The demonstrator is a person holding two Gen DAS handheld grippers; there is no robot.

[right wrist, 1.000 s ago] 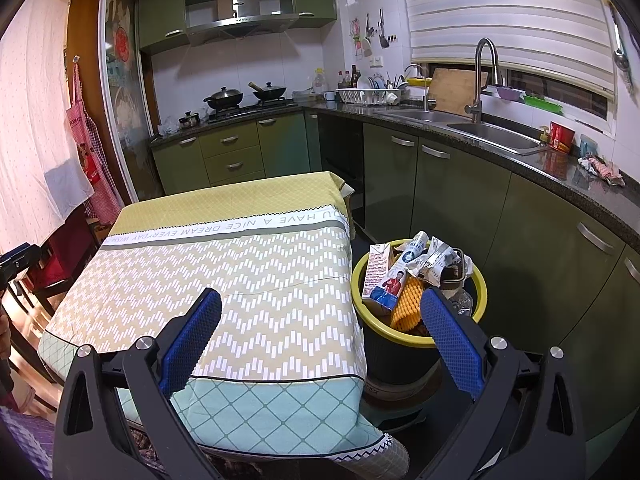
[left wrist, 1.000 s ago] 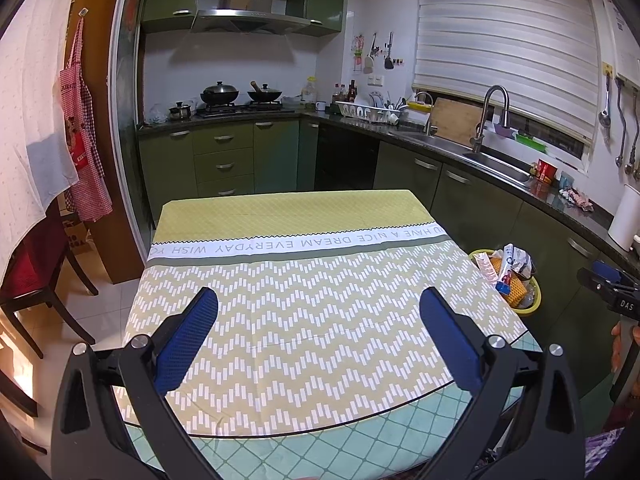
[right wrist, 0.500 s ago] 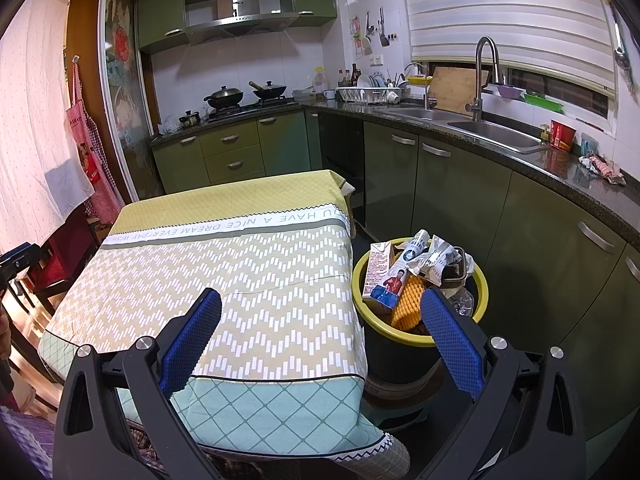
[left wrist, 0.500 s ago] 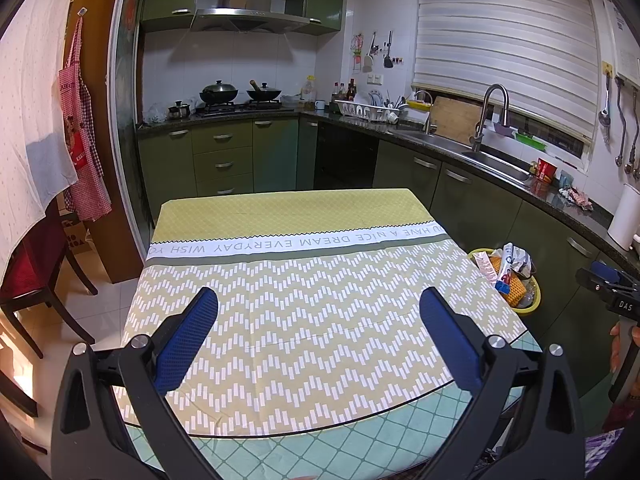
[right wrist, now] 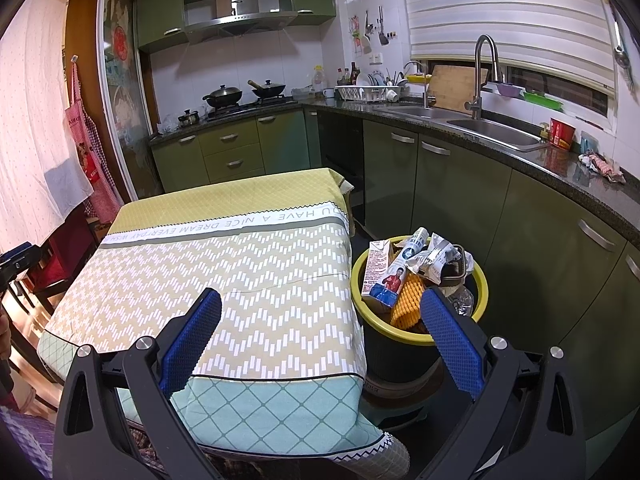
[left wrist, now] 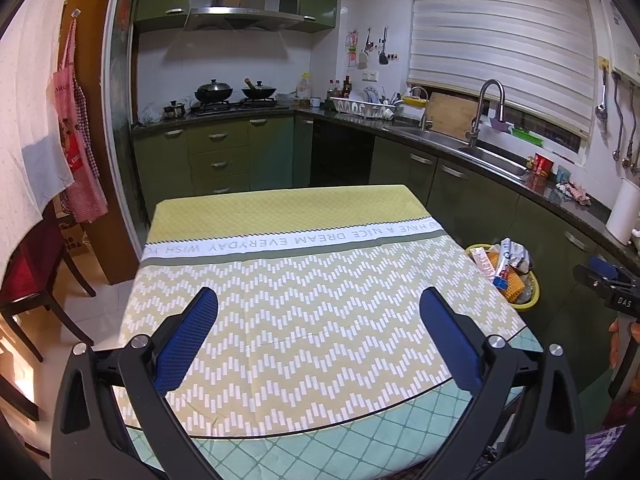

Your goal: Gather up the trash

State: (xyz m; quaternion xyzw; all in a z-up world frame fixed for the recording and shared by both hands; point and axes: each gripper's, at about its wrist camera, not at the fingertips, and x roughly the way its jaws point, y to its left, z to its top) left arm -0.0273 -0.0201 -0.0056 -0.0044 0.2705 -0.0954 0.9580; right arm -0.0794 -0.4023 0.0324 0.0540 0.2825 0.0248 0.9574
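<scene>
A kitchen with green cabinets. The left gripper [left wrist: 318, 300] hovers above a table [left wrist: 288, 288] covered in a yellow zigzag cloth, its blue-padded jaws spread wide and holding nothing. The right gripper [right wrist: 320, 304] hangs at the table's near corner, jaws likewise wide apart and empty. Just beside the table, on the floor, stands a yellow-rimmed bin [right wrist: 482, 286] heaped with trash [right wrist: 404, 276]: cartons, crumpled wrappers, orange foam netting.

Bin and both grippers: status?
Left gripper open, empty, over the tablecloth. Right gripper open, empty, at the table's corner. Bin beside the table, heaped with trash. No trash visible on the tablecloth; nothing in the way.
</scene>
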